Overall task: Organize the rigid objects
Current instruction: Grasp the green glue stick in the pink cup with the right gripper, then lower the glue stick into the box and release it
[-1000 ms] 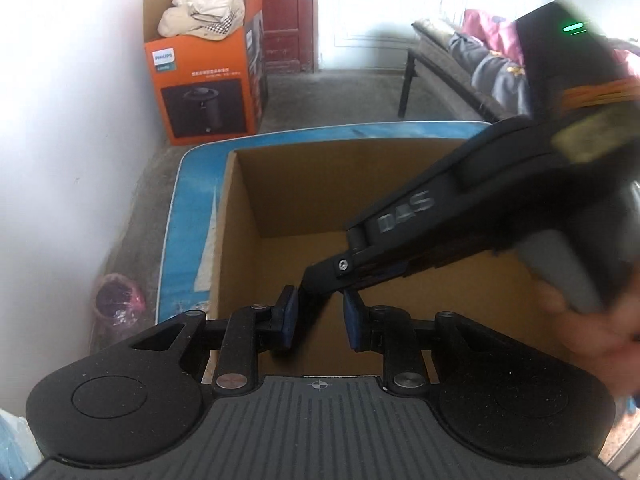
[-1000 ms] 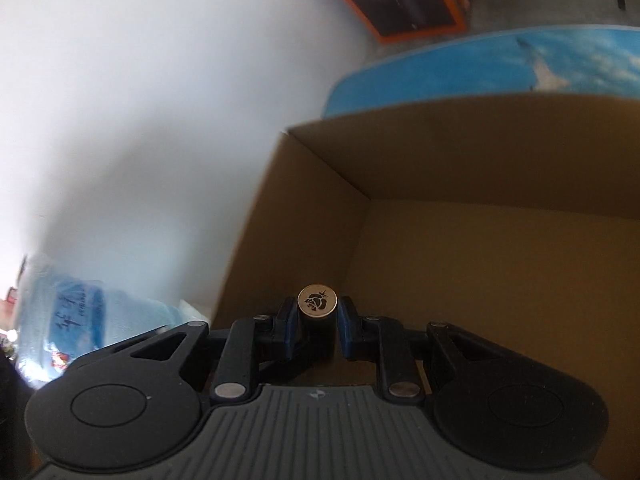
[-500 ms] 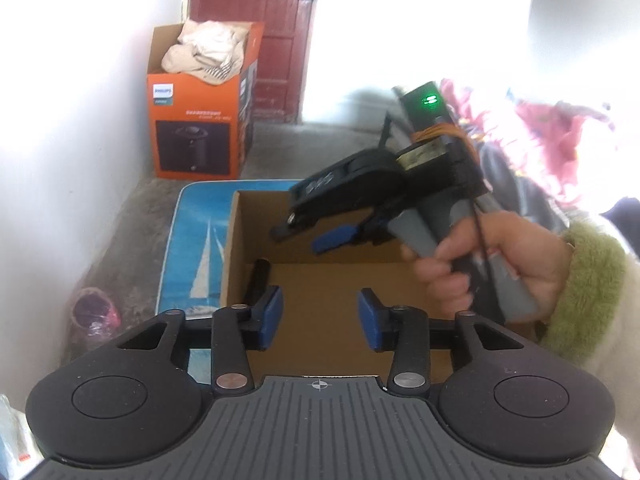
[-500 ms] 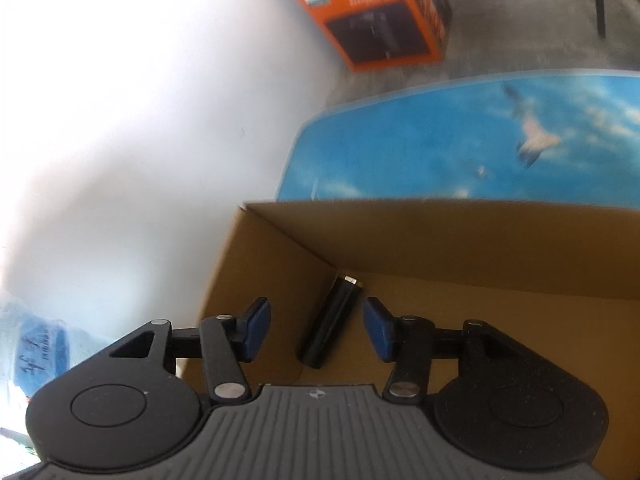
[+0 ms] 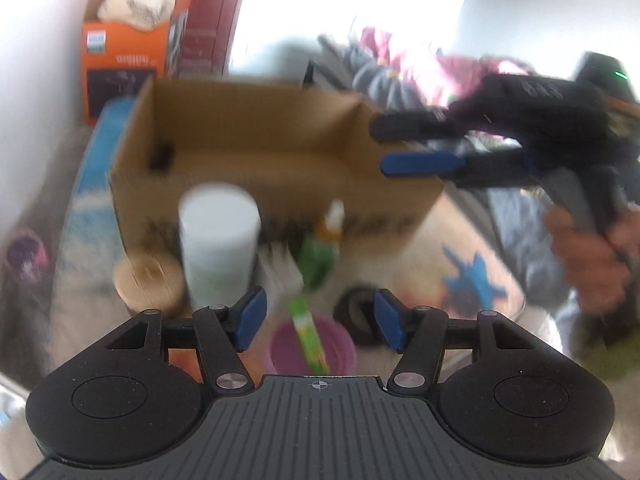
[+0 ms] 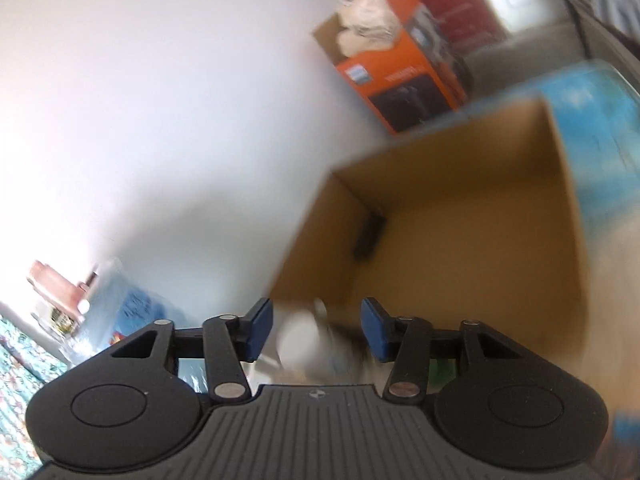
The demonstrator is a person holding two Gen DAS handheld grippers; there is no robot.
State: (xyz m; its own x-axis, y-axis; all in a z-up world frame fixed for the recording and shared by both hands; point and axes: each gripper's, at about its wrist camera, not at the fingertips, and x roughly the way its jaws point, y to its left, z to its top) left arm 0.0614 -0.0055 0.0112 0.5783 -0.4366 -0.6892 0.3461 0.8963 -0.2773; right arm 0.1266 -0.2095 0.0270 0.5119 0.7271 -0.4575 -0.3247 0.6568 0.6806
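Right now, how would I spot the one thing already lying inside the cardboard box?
Find the open cardboard box on the blue mat. Look into its far left corner: a small black tube leans there. It is the only thing inside; the white cylinder and green bottle stand outside, in front.

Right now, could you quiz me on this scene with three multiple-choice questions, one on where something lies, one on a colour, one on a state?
1. Where does the small black object lie?
A. In a corner of the cardboard box
B. In the purple cup
C. On the floor

2. What colour is the tall cylinder before the box?
A. Red
B. White
C. Black

3. How is the left gripper?
A. Clamped on the cylinder
B. Open, holding nothing
C. Shut tight

Answers: 1 A, it sits against the inner corner. 2 B, plainly white. 3 B, blue pads apart, nothing gripped.
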